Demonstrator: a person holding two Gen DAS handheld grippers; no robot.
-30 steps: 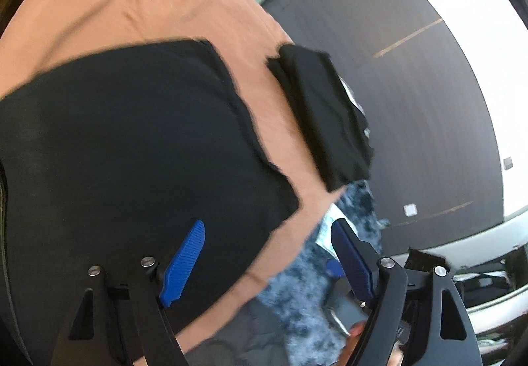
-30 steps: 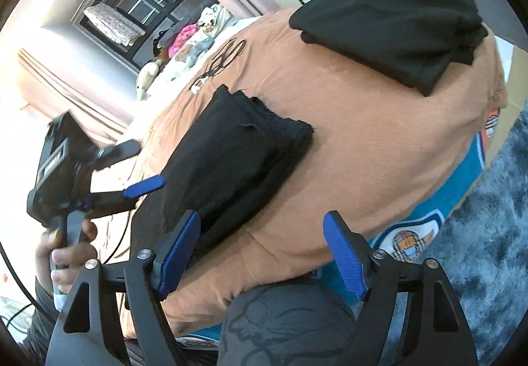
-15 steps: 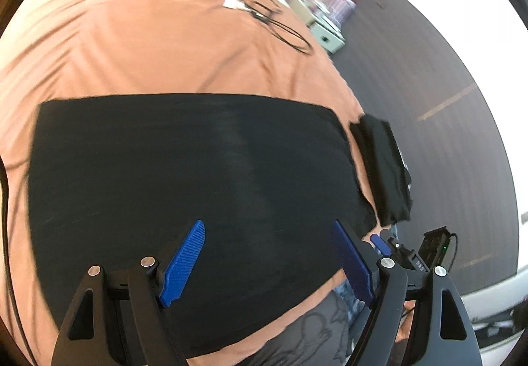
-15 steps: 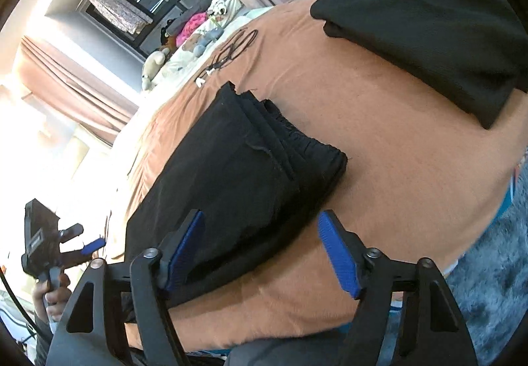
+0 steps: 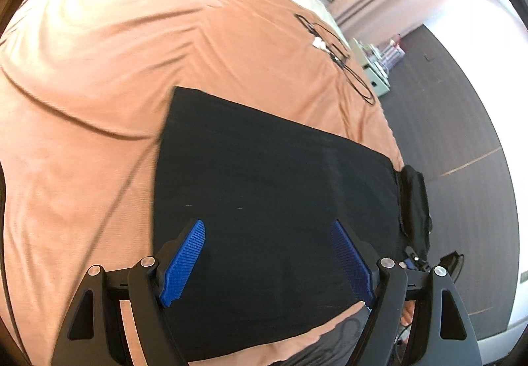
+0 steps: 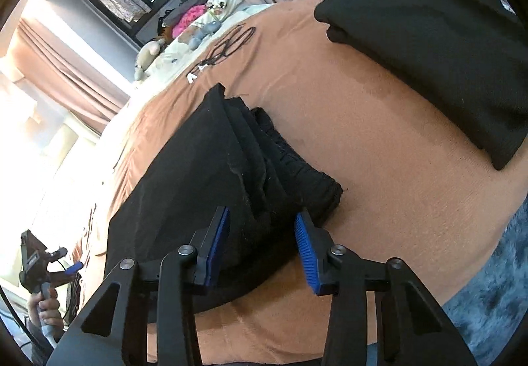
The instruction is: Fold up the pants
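One pair of black fabric pants lies flat on the orange bedspread. My right claw has just been closing around its waistband end, pads not yet pressing; my left claw hangs released above. One folded black garment lies apart.

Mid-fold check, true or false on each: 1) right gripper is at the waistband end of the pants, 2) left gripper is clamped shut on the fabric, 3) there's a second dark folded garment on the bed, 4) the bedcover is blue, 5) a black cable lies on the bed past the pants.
1) True: the right gripper straddles the bunched waistband end of the black pants, and its jaws have just been closing.
2) False: the left gripper hangs wide open above the pants.
3) True: a folded dark garment lies apart from them.
4) False: the bedcover is orange-brown.
5) True: a black cable.
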